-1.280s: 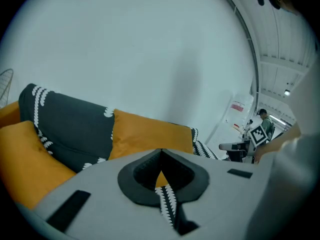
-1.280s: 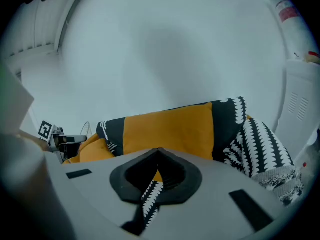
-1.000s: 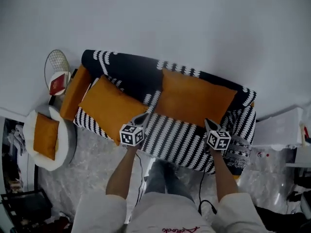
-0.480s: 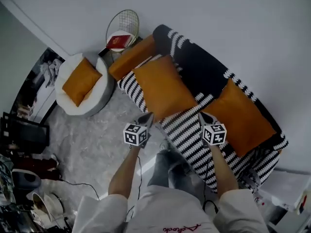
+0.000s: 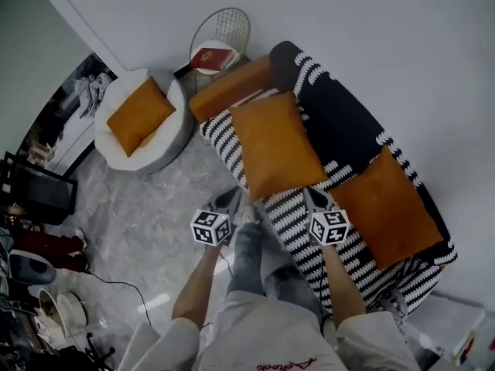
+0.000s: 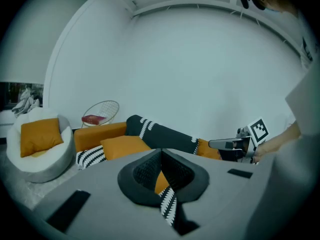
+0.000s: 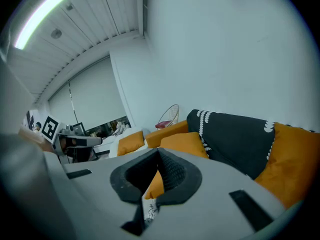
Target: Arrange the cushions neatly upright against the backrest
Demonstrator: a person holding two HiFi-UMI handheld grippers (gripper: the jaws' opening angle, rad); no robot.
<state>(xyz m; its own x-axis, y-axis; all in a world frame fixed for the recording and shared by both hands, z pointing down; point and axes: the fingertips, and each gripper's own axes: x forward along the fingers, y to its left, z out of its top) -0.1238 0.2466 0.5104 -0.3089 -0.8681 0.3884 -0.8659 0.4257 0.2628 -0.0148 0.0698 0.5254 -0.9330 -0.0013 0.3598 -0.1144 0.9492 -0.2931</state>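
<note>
A black-and-white striped sofa (image 5: 302, 230) runs diagonally from the top middle to the lower right. One orange cushion (image 5: 274, 141) lies flat on its seat near the left end. A second orange cushion (image 5: 387, 207) rests further right against the black backrest (image 5: 340, 126). An orange bolster (image 5: 230, 90) lies along the left armrest. My left gripper (image 5: 230, 195) is shut and empty, off the sofa's front edge over the floor. My right gripper (image 5: 309, 195) is shut and empty above the striped seat, just short of the flat cushion. Both sets of jaws (image 6: 161, 153) (image 7: 159, 155) are closed on nothing.
A white round chair (image 5: 176, 134) holding another orange cushion (image 5: 139, 114) stands left of the sofa. A wire side table (image 5: 224, 29) with a red book (image 5: 214, 56) sits behind it by the wall. Dark screens and clutter (image 5: 31, 199) line the left; a cable (image 5: 116, 283) crosses the marble floor.
The view has swung left, so the sofa now runs diagonally and the white chair shows fully. Both grippers moved towards the sofa's left end, still shut and empty.
</note>
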